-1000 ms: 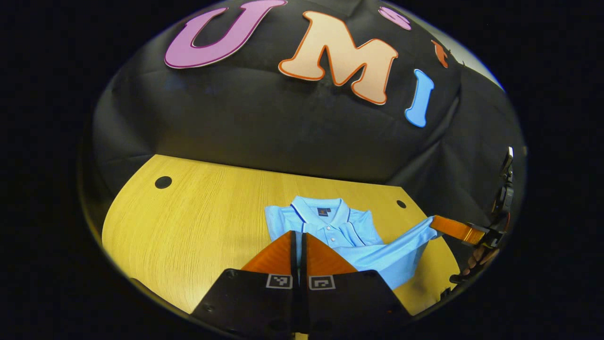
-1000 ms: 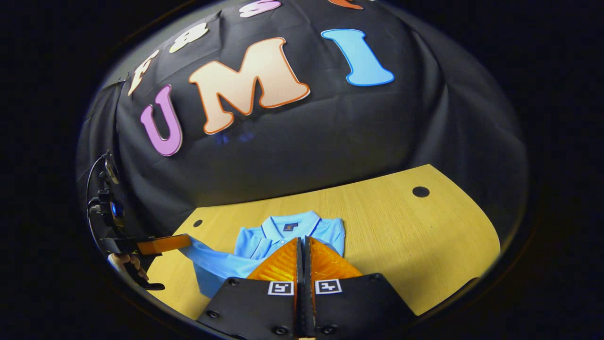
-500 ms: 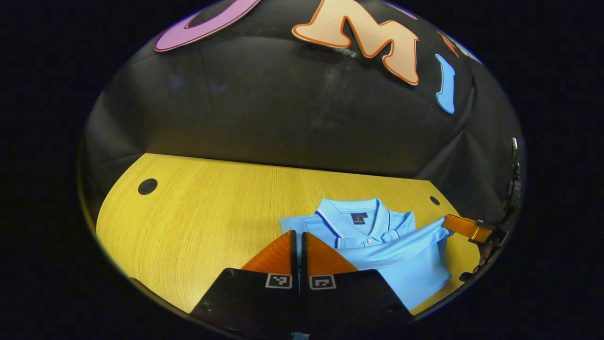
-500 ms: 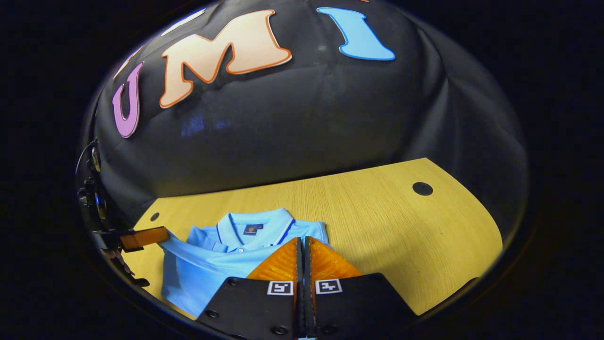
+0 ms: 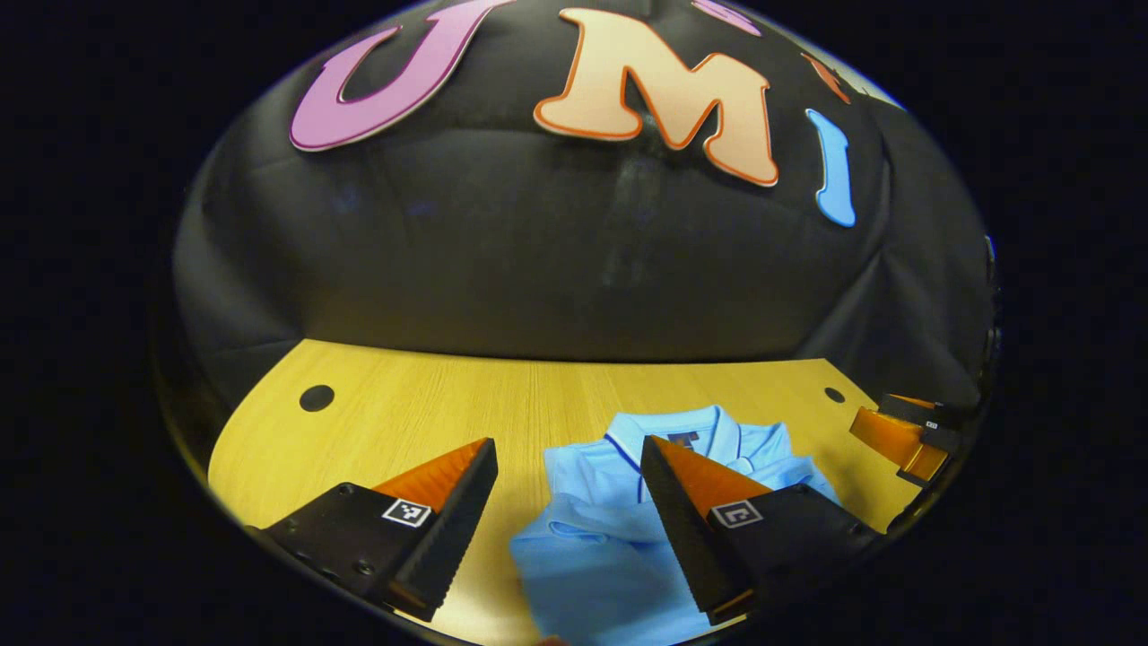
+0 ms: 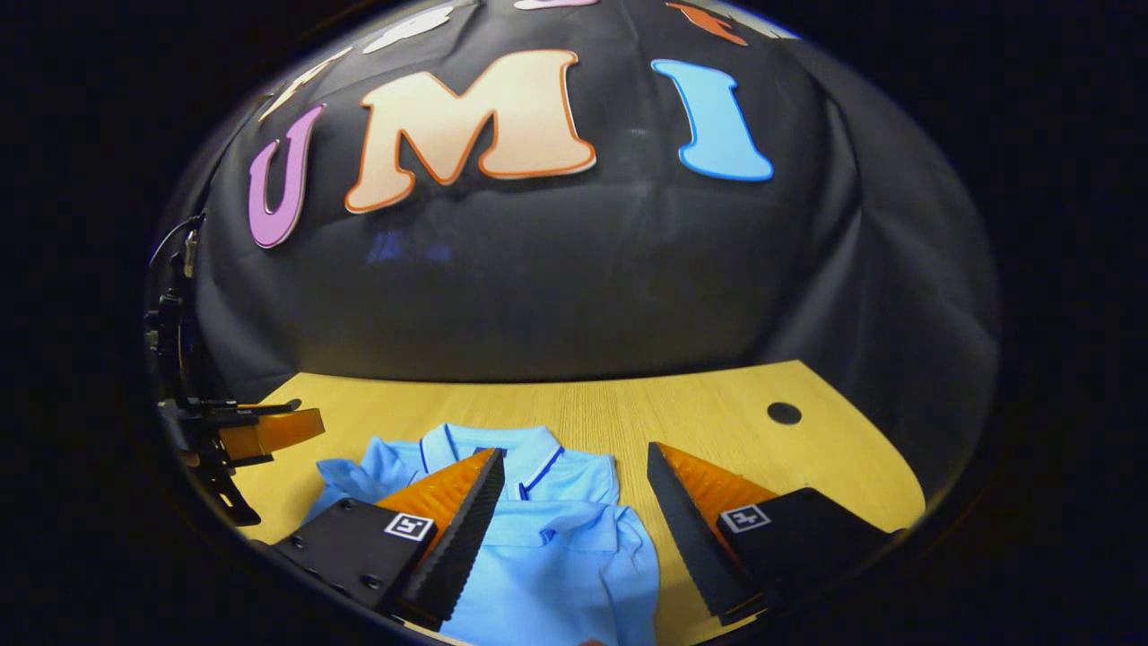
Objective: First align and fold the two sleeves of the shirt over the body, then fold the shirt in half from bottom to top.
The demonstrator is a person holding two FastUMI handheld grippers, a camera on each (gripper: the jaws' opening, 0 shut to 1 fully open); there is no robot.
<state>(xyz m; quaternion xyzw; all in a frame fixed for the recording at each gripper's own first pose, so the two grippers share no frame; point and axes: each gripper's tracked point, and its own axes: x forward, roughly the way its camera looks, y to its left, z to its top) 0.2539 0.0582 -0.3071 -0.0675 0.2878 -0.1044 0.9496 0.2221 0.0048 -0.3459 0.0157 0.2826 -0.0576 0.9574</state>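
Gaping wide over the shirt (image 5: 610, 556), left gripper (image 5: 567, 471), right gripper (image 6: 574, 475) likewise (both apparently empty), wooden table (image 5: 421, 413) beneath.

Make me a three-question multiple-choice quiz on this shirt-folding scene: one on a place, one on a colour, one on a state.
1. Where does the shirt lie?
A. on the wooden table
B. on the floor
C. hanging on the wall

2. What colour is the shirt?
A. red
B. light blue
C. white

3. How do the left gripper and right gripper stand?
A. both shut on the shirt
B. one open, one shut
C. both open

Answers:
1 A, the shirt rests flat on the wood top in both views.
2 B, the cloth is light blue with a darker stripe on the collar.
3 C, each gripper's fingers stand wide apart over the shirt, holding nothing.
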